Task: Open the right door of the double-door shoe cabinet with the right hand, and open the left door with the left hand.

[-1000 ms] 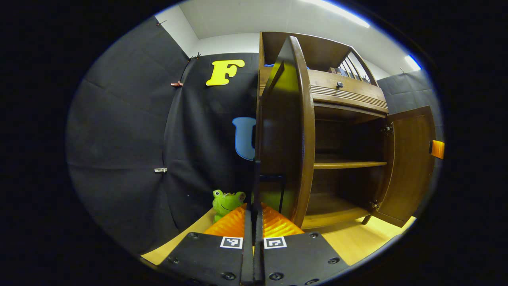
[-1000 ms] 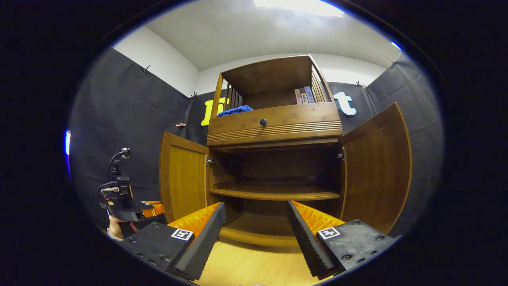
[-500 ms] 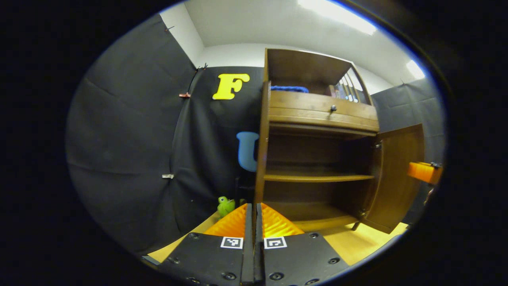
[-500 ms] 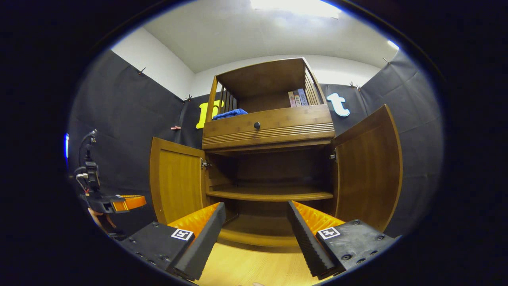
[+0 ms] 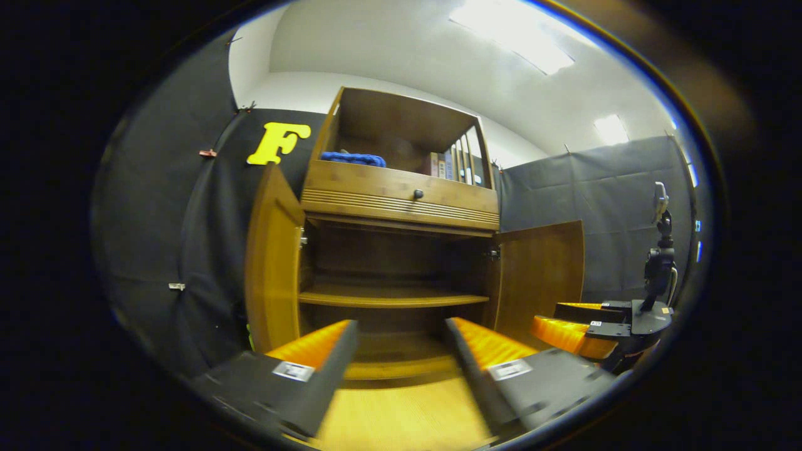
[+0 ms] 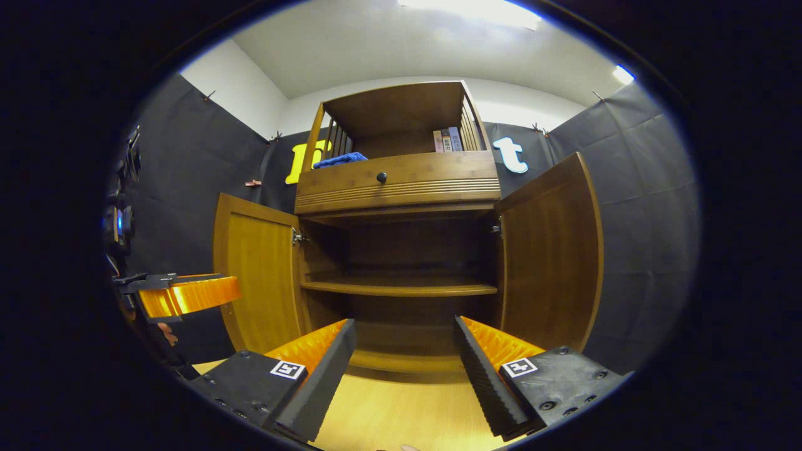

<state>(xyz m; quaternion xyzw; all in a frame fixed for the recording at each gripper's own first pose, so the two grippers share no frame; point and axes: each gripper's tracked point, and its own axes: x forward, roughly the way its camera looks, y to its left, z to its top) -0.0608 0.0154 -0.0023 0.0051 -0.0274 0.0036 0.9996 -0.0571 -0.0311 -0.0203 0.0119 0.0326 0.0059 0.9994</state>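
In the left gripper view we find the shoe cabinet [image 5: 401, 250] standing on a light wooden floor [image 5: 401, 419] with both doors swung out. The left door [image 5: 270, 263] is seen nearly edge-on; the right door [image 5: 539, 275] stands out toward us. The lower compartment holds one shelf [image 5: 391, 299], and we see nothing resting on it or on the bottom board. Above the drawer [image 5: 401, 195] with its dark knob, the open top compartment contains a blue cloth [image 5: 352, 159] at the left and a row of books [image 5: 442, 168] at the right. The left gripper [image 5: 401, 341] has its fingers spread wide, holding nothing, well apart from the cabinet front. We note the right gripper [image 5: 573, 322] at the lower right, near the right door's free edge but not touching it; from here we cannot tell how its fingers stand.

In the right gripper view the cabinet is seen head-on, left door [image 6: 260, 275] and right door [image 6: 550, 250] both open, shelf [image 6: 401, 288] bare. The blue cloth [image 6: 338, 160] and books [image 6: 446, 140] sit in the top compartment. The right gripper [image 6: 404, 351] is spread, nothing between its fingers, with open floor [image 6: 401, 413] between it and the cabinet base. The left gripper [image 6: 188, 294] shows at the left, just beside the left door's outer edge, apart from it.
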